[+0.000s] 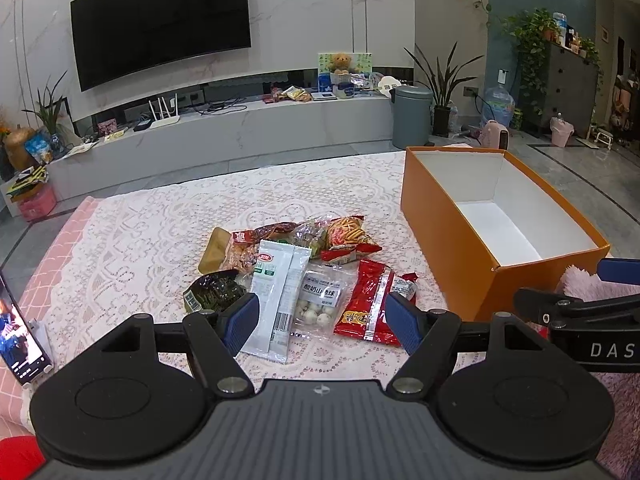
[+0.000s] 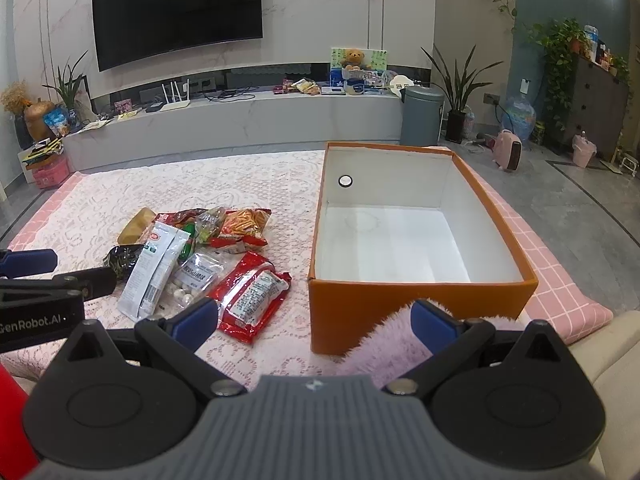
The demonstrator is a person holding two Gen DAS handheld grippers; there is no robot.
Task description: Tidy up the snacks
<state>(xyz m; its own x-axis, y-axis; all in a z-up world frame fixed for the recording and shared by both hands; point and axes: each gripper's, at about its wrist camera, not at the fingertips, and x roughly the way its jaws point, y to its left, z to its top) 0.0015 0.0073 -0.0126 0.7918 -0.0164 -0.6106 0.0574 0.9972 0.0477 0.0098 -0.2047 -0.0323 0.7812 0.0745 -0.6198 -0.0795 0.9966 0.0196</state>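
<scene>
Snack pile left, orange box right, both on the lace-covered bench.
Phone [image 1: 20, 336] at far left; left gripper [image 1: 323, 320] spread, empty, over snack pile [image 1: 296, 276]; right gripper [image 2: 316, 326] spread, empty; pink fluffy cloth [image 2: 384, 344] against orange box [image 2: 400, 304], empty inside.

Bare lace tablecloth [image 2: 100, 200] around snack pile [image 2: 192, 256], orange box [image 2: 420, 304] open-topped, empty inside, fluffy pink fabric [image 2: 384, 344] against its near wall
</scene>
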